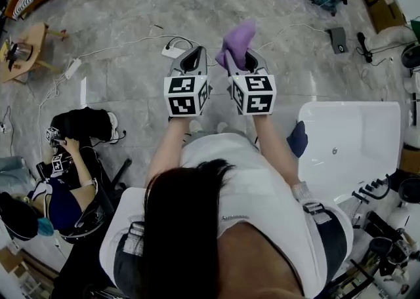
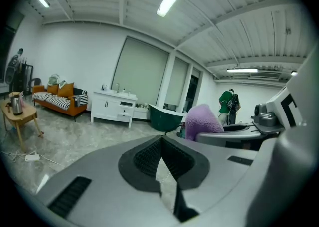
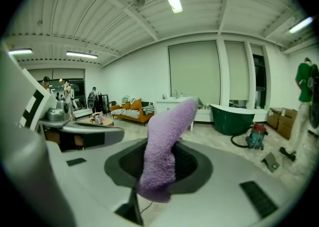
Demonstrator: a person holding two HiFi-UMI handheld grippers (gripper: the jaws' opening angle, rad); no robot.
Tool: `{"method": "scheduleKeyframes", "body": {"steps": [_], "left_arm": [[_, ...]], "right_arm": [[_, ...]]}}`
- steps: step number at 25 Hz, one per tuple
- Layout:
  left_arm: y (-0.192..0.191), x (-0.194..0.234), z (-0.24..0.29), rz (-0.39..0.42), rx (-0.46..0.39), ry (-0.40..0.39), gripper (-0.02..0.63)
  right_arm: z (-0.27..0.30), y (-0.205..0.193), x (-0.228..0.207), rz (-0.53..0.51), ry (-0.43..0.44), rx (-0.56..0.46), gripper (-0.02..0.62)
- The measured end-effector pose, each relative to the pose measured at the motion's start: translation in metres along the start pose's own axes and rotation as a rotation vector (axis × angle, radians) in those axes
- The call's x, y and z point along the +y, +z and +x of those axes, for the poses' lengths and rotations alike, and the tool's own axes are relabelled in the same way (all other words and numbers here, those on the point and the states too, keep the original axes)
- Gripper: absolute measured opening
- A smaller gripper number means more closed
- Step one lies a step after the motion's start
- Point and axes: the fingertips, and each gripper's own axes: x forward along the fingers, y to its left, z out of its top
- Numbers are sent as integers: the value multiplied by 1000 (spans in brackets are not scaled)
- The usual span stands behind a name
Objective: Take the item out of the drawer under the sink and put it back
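Left gripper of grey moulded plastic with black ribbed pads (image 2: 160, 141): jaws together, tips meeting, nothing between them. It is held out over the pale grey marbled stone floor (image 1: 125, 68), beside its partner. It is free, so it looks like the one to work the drawer front.

Right gripper, same build (image 3: 158, 145): jaws narrow, pinched on a thick purple fleece cloth (image 3: 167, 131). The cloth stands up out of the pads, its upper end leaning forward and a short tail hanging below. So the task's item is in the air in front of the person, clear of everything.

Far right: a white glossy rectangular sink basin with rounded corners (image 1: 367, 117), with a small metal drain. The drawer beneath it is not in view.

Judgement: the item is out and the return is what remains. The deep, soft pile compresses and can creep through ribbed pads, so hold the pinch firm until the cloth is low inside the drawer. It is limp, with no edge to guide it. Lower the hanging tail in first, and let no fold lie over the drawer's lip before closing.
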Motion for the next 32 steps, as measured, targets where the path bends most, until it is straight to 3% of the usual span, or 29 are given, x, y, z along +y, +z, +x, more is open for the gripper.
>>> {"method": "scheduleKeyframes", "body": {"steps": [8, 15, 23, 32], "left_arm": [[8, 11, 9, 15, 5, -44, 3], [17, 30, 43, -10, 13, -30, 3], [54, 53, 143, -10, 2, 2, 3], [125, 71, 279, -20, -35, 58, 3]], "right_arm": [[16, 12, 13, 45, -7, -34, 124], [48, 16, -7, 77, -8, -25, 124], [139, 54, -72, 76, 16, -33, 124], [250, 119, -164, 46, 77, -27, 124]]}}
